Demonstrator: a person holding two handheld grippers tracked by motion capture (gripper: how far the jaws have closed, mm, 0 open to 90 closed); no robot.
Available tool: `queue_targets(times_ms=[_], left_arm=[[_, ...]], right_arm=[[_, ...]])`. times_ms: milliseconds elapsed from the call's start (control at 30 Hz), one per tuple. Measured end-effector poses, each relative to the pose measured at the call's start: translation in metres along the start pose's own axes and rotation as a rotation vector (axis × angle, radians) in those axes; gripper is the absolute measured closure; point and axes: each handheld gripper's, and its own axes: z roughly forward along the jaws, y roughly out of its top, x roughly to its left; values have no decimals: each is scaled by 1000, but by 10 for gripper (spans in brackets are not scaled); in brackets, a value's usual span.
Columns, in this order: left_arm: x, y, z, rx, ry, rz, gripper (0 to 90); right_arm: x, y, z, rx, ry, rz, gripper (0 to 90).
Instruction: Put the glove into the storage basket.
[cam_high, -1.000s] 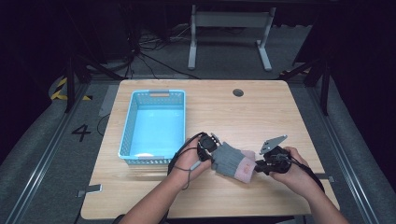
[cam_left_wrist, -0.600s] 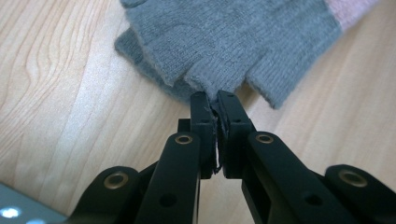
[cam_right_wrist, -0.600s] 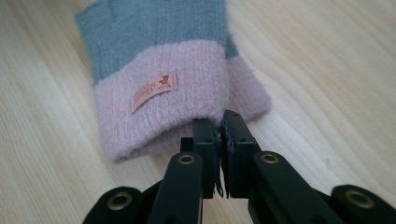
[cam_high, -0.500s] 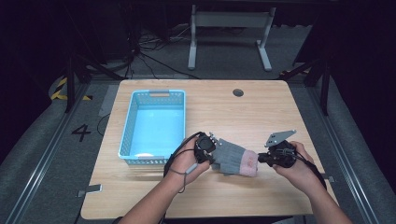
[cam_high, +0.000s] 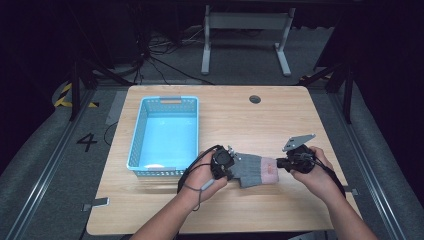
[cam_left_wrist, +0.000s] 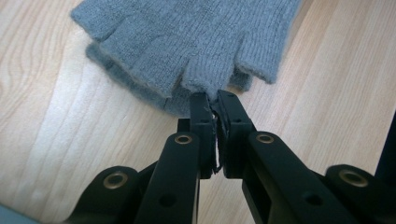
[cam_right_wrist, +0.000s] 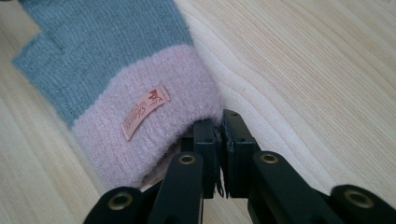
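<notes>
Since the earlier frames, the grey glove (cam_high: 252, 169) has been drawn out straighter between the two hands, and the right claw (cam_high: 281, 163) has shifted away to the right, its jaws having just been closing with the cuff edge between them. Now the glove lies on the bench (cam_high: 235, 115), near its front edge, just right of the blue basket (cam_high: 137, 135), finger stubs toward the left and pink cuff (cam_right_wrist: 154, 126) toward the right. In the left gripper view, the left claw (cam_left_wrist: 212, 100) is clenched on the tip of one finger stub, pads pressed tight with only knit between them. In the right gripper view, the right claw is pinched on the lower edge of the pink cuff, beside a small sewn label (cam_right_wrist: 144, 111). Both hands rest low over the bench, the glove stretched flat between them. The basket stands on the left half of the bench, apart from the glove, and its floor appears bare.
</notes>
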Motion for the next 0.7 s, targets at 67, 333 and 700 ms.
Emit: queue_targets(times_ms=[67,333,700], left_arm=[[1,0,4,7,-4,-2,863],[4,-1,10,32,-13,-13,863],[9,-4,19,78,-28,-33,833]], right_arm=[[-2,-1,3,5,0,10,863],[-4,-1,11,5,1,5,863],[-5,-2,20,21,3,4,848]])
